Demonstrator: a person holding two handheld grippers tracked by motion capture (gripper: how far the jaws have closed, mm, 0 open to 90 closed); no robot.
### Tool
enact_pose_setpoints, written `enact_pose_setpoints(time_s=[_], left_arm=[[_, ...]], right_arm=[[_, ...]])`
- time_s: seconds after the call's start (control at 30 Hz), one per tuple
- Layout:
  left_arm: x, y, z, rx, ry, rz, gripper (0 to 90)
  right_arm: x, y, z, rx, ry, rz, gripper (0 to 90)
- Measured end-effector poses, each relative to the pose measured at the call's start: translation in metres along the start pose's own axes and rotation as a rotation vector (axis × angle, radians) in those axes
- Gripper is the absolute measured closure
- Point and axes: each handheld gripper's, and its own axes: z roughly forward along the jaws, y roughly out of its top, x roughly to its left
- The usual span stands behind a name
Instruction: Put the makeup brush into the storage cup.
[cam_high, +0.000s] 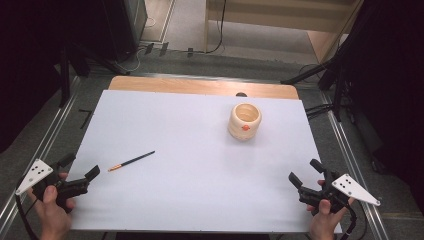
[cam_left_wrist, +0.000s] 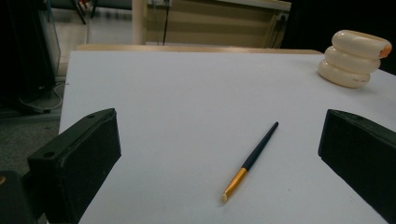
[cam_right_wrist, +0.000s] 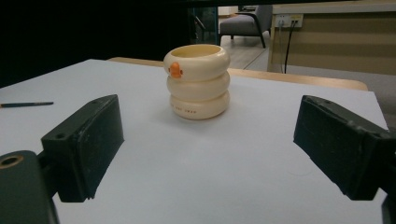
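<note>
Hovering at the near corners of the counter (cam_high: 165, 115), both claws stand wide apart with nothing between the pads: left claw (cam_high: 80, 167) near-left, right claw (cam_high: 305, 172) near-right. The brush (cam_high: 131, 160), a thin one with dark handle and gold ferrule, lies flat on the white sheet just ahead of the left claw, tip toward the near-left; in the left gripper view it sits between the jaws but well forward of them. The cream ribbed cup (cam_high: 245, 121) stands upright far-right, well apart from the brush, mouth open upward. Likely job: brush into cup. Main risks: the brush is thin and flat on a smooth surface, so the pads could close above it or push it into a roll or skid; a grip near one end would let it swing and miss the cup mouth; the cup looks light, so a nudge from the brush or a jaw could tip or slide it unless the right claw steadies it.
</note>
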Motion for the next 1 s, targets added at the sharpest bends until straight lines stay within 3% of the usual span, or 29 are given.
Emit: enact_pose_setpoints(time_s=[0.43,1.0], left_arm=[[-0.009,0.009,0.007,0.041,-0.012,0.014,0.0],[-0.019,0.037,0.034,0.183,-0.021,0.068,0.0]], right_arm=[[0.009,0.001,0.007,0.023,0.001,-0.049,9.3],[0.007,0.002,0.009,0.032,-0.003,-0.036,6.8]])
